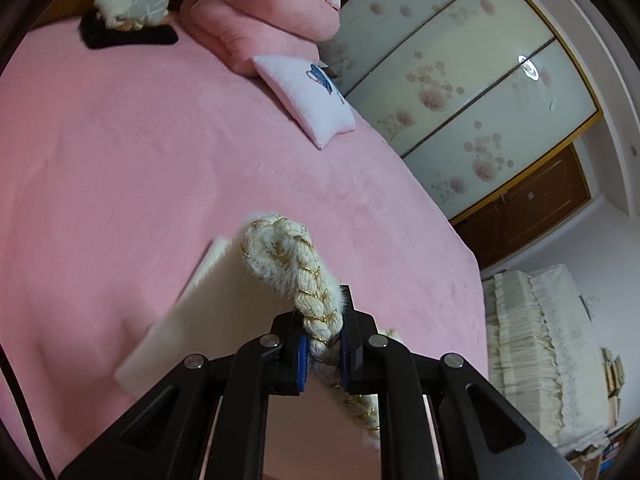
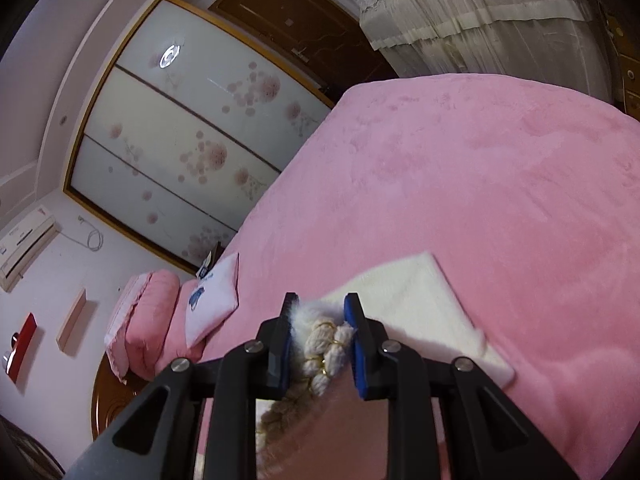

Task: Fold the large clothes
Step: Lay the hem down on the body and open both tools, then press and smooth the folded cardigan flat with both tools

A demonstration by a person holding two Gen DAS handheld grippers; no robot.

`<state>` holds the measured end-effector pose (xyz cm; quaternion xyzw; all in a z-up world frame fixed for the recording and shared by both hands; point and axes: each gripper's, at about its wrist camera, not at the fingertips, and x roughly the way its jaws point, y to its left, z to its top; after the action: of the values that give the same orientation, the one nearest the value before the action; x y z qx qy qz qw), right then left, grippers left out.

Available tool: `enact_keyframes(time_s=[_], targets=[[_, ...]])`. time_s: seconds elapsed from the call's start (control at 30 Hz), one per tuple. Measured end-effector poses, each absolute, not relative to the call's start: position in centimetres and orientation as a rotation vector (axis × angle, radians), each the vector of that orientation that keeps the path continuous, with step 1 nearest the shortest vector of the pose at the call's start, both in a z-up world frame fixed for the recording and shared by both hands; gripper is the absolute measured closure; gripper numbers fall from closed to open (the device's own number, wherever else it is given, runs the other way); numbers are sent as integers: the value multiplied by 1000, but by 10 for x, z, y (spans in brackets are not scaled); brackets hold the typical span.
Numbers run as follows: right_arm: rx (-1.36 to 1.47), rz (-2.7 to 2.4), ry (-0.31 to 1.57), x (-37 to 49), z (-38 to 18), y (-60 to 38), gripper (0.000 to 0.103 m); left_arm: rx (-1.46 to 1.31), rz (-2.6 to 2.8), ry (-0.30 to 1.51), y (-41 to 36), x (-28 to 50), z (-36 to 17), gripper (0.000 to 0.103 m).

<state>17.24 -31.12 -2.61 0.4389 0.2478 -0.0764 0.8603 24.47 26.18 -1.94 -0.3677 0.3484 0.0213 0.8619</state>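
Left gripper (image 1: 323,336): clamped on the cream knit garment's (image 1: 280,252) braided, gold-flecked edge.
Right gripper (image 2: 320,328): clamped on the same knit.
Garment: lifted over my pink bed (image 1: 120,140); its white body trails below.
Risk: bulky knit may slip from the pads, or uneven hands skew the fold.

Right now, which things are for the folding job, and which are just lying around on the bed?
For the job:
- cream knitted garment, pinched in the left gripper and the right gripper
- pink bed to fold on

Just lying about:
- small white pillow
- rolled pink quilt
- black cloth
- grey and white bundle
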Motion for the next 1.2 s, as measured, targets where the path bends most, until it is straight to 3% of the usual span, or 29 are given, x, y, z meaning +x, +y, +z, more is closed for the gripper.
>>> enact_keyframes(time_s=[0.3, 0.33, 0.37, 0.43, 0.47, 0.5, 0.53, 0.6, 0.97, 1.13, 1.2], targets=[[745, -209, 568, 260, -36, -324, 84, -700, 129, 818, 234, 343, -43, 93], [719, -220, 579, 270, -41, -325, 87, -664, 157, 856, 227, 358, -50, 91], [687, -232, 583, 280, -43, -326, 97, -641, 175, 892, 223, 371, -58, 90], [643, -250, 598, 296, -44, -324, 96, -588, 203, 967, 216, 387, -71, 71], [624, -245, 615, 304, -47, -322, 95, -558, 226, 986, 213, 394, -73, 67], [611, -230, 634, 310, -50, -319, 95, -531, 253, 984, 211, 397, -74, 53], [601, -211, 660, 315, -56, -314, 95, -506, 268, 978, 208, 400, -75, 32], [604, -173, 715, 321, -72, -307, 95, -473, 242, 998, 200, 401, -80, 23], [610, 183, 1128, 324, -174, -199, 95, -228, 53, 1294, 122, 357, -144, 27], [560, 365, 1304, 292, -203, -131, 95, -273, -11, 1399, 118, 312, -172, 69], [499, 396, 1343, 271, -209, -113, 95, -302, -47, 1446, 120, 292, -183, 72]])
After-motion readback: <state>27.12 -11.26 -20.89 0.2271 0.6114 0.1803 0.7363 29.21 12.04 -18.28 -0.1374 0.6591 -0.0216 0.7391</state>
